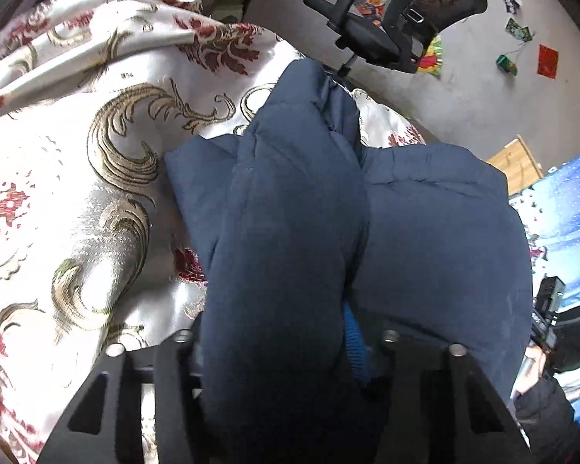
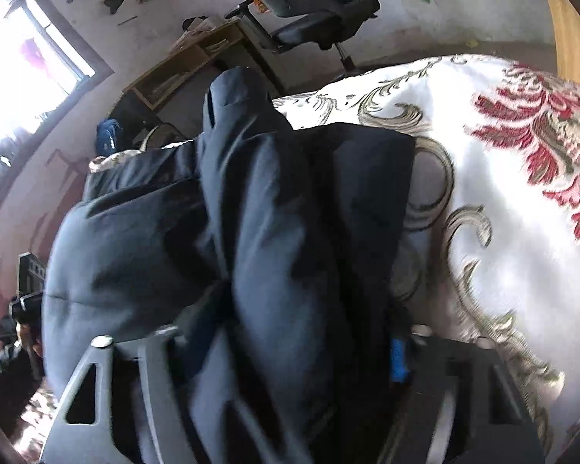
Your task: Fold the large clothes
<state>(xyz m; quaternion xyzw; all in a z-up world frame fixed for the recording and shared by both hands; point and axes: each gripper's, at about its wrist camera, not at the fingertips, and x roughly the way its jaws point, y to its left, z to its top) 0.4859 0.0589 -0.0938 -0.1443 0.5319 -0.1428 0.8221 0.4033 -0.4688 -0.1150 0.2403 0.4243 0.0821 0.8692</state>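
A navy padded jacket (image 1: pixel 301 208) lies bunched on a white bedspread with gold and red patterns (image 1: pixel 58 178). My left gripper (image 1: pixel 286 348) is shut on a thick fold of the jacket, which fills the gap between its black fingers; a blue pad (image 1: pixel 355 348) shows beside the cloth. In the right wrist view the same jacket (image 2: pixel 274 232) is lifted in a ridge, and my right gripper (image 2: pixel 290 352) is shut on it, with a blue pad (image 2: pixel 397 359) at its right finger. The fingertips are hidden by fabric. The other gripper shows at each view's edge.
The bedspread (image 2: pixel 502 201) covers the bed to the sides. A black office chair (image 1: pixel 398 23) stands on the grey floor beyond the bed. A wooden desk (image 2: pixel 181 65) and a bright window (image 2: pixel 31 62) are in the right wrist view. A blue dotted cloth (image 1: pixel 572 201) lies at the right.
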